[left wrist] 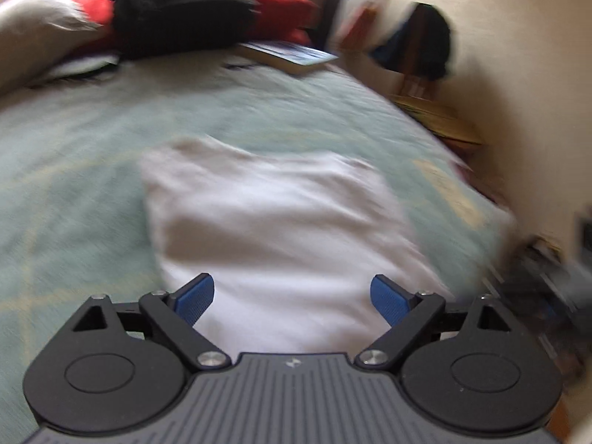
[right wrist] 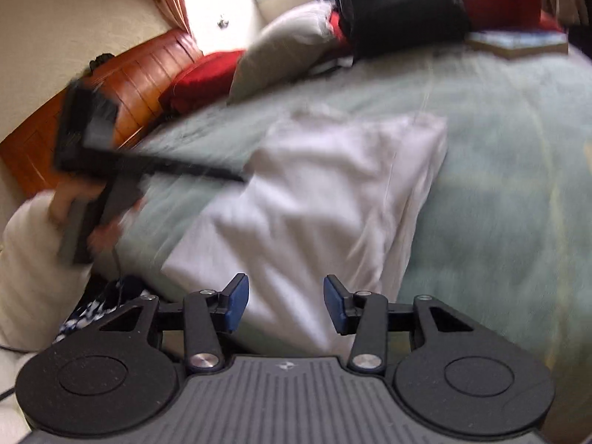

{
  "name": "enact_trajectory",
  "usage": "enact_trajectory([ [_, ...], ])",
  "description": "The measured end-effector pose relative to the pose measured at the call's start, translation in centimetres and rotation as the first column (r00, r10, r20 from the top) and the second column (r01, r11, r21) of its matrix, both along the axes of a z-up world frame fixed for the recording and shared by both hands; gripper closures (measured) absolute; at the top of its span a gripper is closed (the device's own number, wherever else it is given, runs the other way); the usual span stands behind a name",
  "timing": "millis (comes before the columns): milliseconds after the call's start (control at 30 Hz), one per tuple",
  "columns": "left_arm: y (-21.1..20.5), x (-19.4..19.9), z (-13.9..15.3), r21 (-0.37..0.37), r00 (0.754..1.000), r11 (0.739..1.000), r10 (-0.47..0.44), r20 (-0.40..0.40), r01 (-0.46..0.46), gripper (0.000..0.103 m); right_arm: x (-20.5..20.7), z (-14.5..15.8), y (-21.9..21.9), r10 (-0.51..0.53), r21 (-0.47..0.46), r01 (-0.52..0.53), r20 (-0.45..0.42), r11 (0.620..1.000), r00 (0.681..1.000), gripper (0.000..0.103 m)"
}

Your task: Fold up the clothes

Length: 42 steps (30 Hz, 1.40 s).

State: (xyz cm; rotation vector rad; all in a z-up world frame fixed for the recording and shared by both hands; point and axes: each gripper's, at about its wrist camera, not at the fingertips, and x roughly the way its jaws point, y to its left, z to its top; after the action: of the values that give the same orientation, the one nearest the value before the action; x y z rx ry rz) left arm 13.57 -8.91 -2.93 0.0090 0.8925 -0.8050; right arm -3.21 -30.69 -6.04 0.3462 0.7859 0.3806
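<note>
A folded white garment (left wrist: pixel 273 229) lies on the pale green bedspread (left wrist: pixel 66 170), blurred by motion. My left gripper (left wrist: pixel 292 298) hovers over its near edge, open, with nothing between the blue pads (left wrist: pixel 194 298). In the right wrist view the same white garment (right wrist: pixel 318 192) lies in a rough rectangle in front of my right gripper (right wrist: pixel 286 301), which is open and empty above the near edge. The other gripper (right wrist: pixel 92 155) shows at the left of that view, held in a hand (right wrist: pixel 66 199) with a white sleeve, its fingers reaching to the garment's left edge.
At the head of the bed lie a black bag (left wrist: pixel 181 11), red cloth (left wrist: pixel 281 7), a grey pillow (left wrist: pixel 40 33) and a book (left wrist: pixel 292 55). A wooden headboard (right wrist: pixel 122 85) stands left. The bed's right edge drops to a wooden stand (left wrist: pixel 440 118) and floor clutter (left wrist: pixel 540 277).
</note>
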Motion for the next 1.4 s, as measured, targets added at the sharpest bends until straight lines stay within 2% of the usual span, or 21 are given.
enact_trajectory([
  [100,0.4,-3.0,-1.4,-0.027,0.994,0.994,-0.105,-0.04,0.104,0.01,0.7,0.9,-0.4,-0.025,-0.031,0.026,0.036,0.999,0.999,0.052],
  [167,0.6,-4.3,-3.1,0.02,0.988,0.991,-0.13,-0.086,0.132,0.01,1.2,1.5,-0.7,-0.041,-0.052,0.044,0.06,0.998,0.997,0.052],
  [200,0.9,-4.9,-3.6,0.051,0.988,0.989,-0.133,-0.078,0.137,0.011,1.4,1.7,-0.8,-0.048,-0.061,0.053,0.071,0.997,0.996,0.052],
  [300,2.0,-5.5,-2.1,0.055,0.989,0.989,-0.133,-0.059,0.136,0.011,1.3,1.8,-1.0,-0.066,-0.068,0.072,0.079,0.995,0.995,0.052],
  [367,2.4,-5.2,0.2,0.061,0.993,0.992,-0.116,0.017,0.115,0.011,1.6,2.1,-1.1,-0.059,-0.075,0.067,0.108,0.995,0.992,0.051],
  [433,2.5,-4.0,2.4,0.035,0.992,0.995,-0.099,0.083,0.097,0.01,2.0,2.7,-0.8,-0.048,-0.09,0.062,0.145,0.994,0.988,0.05],
  [533,1.6,-0.2,3.9,-0.025,0.992,0.998,-0.057,0.115,0.06,0.009,3.6,3.0,0.5,-0.01,-0.146,0.038,0.188,0.989,0.982,0.049],
  [600,0.7,2.8,3.1,-0.035,0.994,0.999,-0.014,0.113,0.018,0.009,4.8,2.3,1.3,0.022,-0.159,0.008,0.189,0.987,0.982,0.049],
  [700,-0.3,7.1,0.4,-0.047,0.997,0.997,0.061,0.04,-0.059,0.009,6.3,0.1,1.8,0.012,-0.195,0.01,0.114,0.981,0.993,0.049],
  [767,-0.6,9.2,-1.3,-0.078,0.996,0.993,0.089,-0.004,-0.089,0.01,5.9,-1.0,1.2,0.0,-0.16,0.018,0.109,0.987,0.994,0.048],
  [867,-1.2,10.6,-2.5,-0.043,0.991,0.991,0.127,0.049,-0.124,0.011,5.0,-1.9,0.0,-0.018,-0.091,0.029,0.116,0.995,0.993,0.049],
  [933,-1.4,11.1,-2.7,-0.014,0.987,0.988,0.154,0.045,-0.153,0.012,4.6,-1.9,0.0,-0.014,-0.095,0.025,0.12,0.995,0.993,0.049],
  [1033,-1.0,10.1,-0.9,-0.042,0.981,0.985,0.172,0.087,-0.169,0.012,4.4,-1.4,0.6,-0.001,-0.137,0.02,0.139,0.99,0.99,0.048],
  [1133,-1.0,7.9,0.8,-0.057,0.987,0.993,0.112,0.113,-0.106,0.01,4.2,-0.7,0.9,0.011,-0.161,0.015,0.165,0.987,0.986,0.048],
  [1233,-1.0,5.6,1.1,-0.058,0.996,0.998,0.037,0.077,-0.032,0.009,4.7,0.8,0.4,0.018,-0.168,0.02,0.219,0.986,0.976,0.046],
  [1400,-0.6,3.4,-0.9,-0.073,0.997,0.995,0.067,-0.046,-0.07,0.009,8.3,0.6,-1.1,-0.002,-0.148,0.033,0.207,0.988,0.978,0.044],
])
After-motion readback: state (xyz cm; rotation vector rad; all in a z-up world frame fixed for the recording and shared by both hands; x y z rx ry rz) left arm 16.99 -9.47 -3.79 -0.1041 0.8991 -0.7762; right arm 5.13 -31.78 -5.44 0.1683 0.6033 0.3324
